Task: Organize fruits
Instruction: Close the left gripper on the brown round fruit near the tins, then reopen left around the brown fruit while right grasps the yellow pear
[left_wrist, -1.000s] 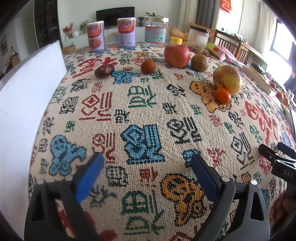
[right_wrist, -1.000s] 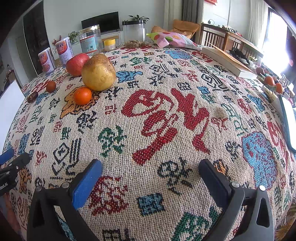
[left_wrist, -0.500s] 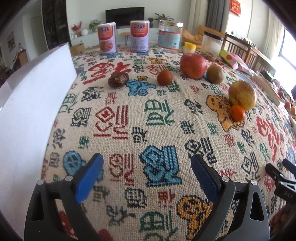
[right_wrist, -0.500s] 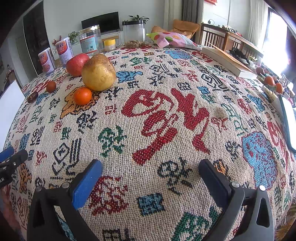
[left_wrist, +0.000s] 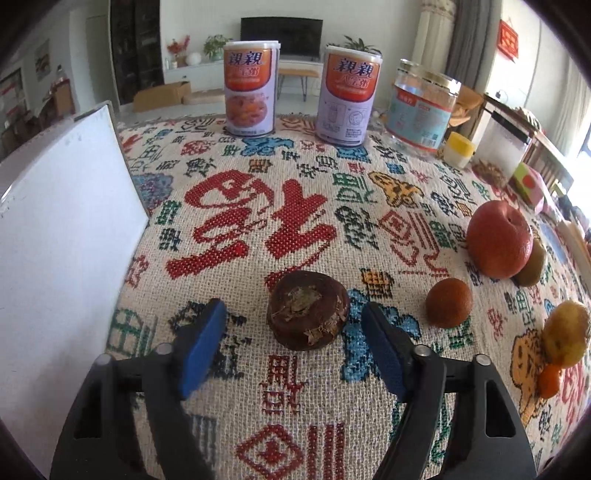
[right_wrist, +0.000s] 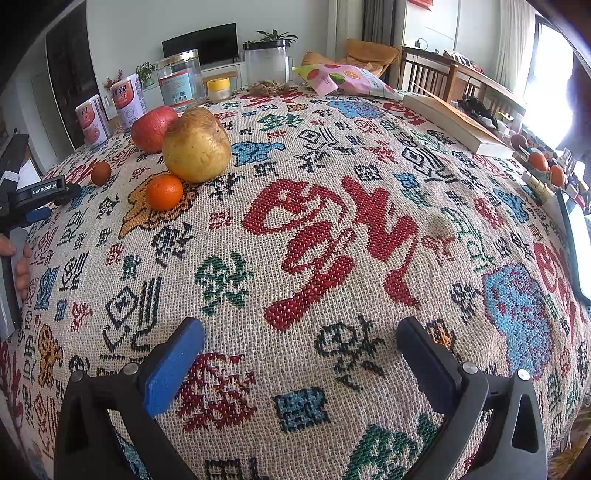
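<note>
- Dark brown fruit (left_wrist: 308, 309) is sitting on the patterned cloth (left_wrist: 295, 221) covering the table, toward the left edge, just right of the white board (left_wrist: 62, 236).
- Left gripper (left_wrist: 294, 315) is straddling that fruit; its jaws have just been closing in, but gaps are still showing on both sides, so the blue pads (left_wrist: 201, 350) are not pressing on it.
- Small brown-orange fruit (left_wrist: 448, 302) is lying near, to the right of the dark one and apart from it.
- Red apple (left_wrist: 498, 240) is sitting further right, with a kiwi (left_wrist: 533, 267) touching its far side.
- Yellow pear-like fruit (right_wrist: 197, 144) is resting in front of the apple in the right wrist view, and a small tangerine (right_wrist: 164, 192) is lying just beside it.
- Two cans (left_wrist: 251, 88), a clear jar (left_wrist: 421, 110) and a small yellow-lidded pot (left_wrist: 458, 149) are standing along the far edge.
- Right gripper (right_wrist: 300, 349) is hovering over bare cloth near the front edge, jaws spread wide and gripping nothing.
- A hand (right_wrist: 20, 264) is showing at the left border of the right wrist view, holding the left gripper's handle.
</note>
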